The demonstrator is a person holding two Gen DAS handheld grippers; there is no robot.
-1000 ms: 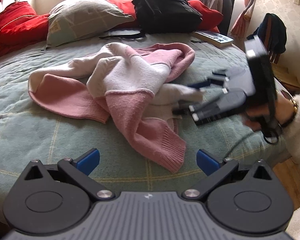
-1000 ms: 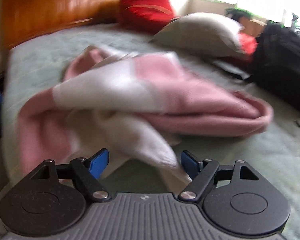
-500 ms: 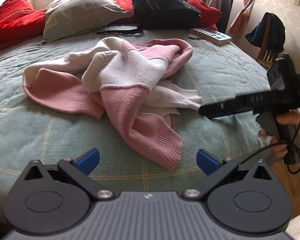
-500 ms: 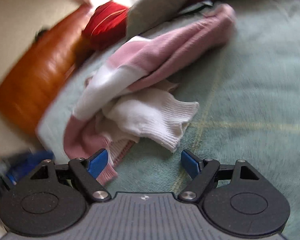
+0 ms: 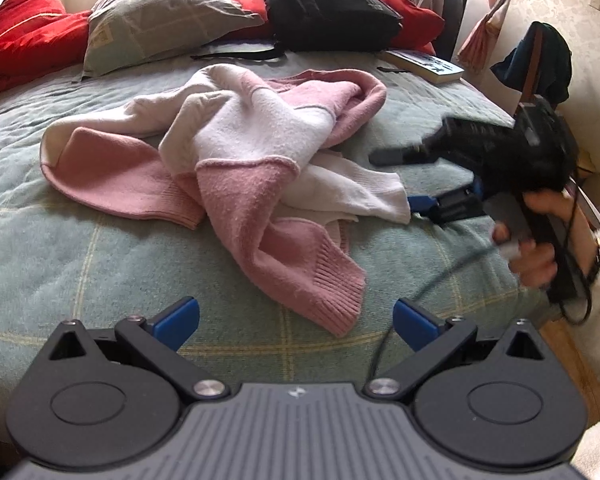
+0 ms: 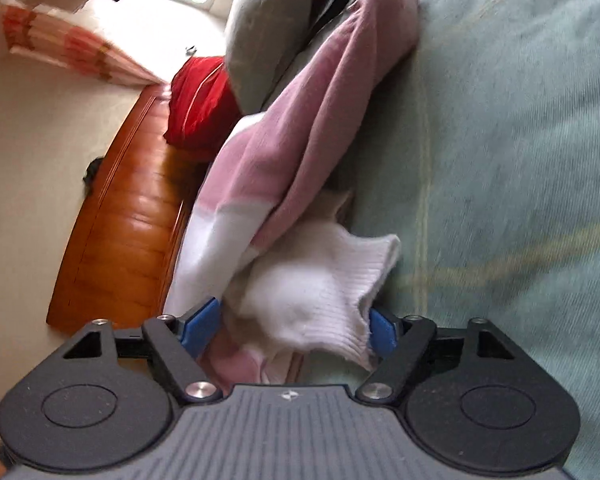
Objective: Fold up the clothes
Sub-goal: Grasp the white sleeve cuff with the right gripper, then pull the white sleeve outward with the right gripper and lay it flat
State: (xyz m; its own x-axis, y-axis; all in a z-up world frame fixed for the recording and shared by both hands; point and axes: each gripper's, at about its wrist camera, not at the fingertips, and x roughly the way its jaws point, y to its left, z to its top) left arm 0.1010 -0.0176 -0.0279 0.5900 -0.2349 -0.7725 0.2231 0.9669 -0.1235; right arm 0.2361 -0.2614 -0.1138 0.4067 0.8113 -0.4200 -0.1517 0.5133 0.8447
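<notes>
Right gripper (image 6: 290,326) rolled on its side, jaws just closing around the white ribbed cuff (image 6: 328,312) of the pink-and-white sweater (image 5: 236,160), not yet clamped, sweater crumpled mid-bed (image 5: 80,264), left gripper (image 5: 296,320) held open and empty over near edge, grey pillow (image 5: 160,12) far.

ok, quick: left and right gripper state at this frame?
Left gripper: open, empty, above the bedspread.
Right gripper: jaws have just been closing around the sweater's white cuff; firm grip cannot be told.
</notes>
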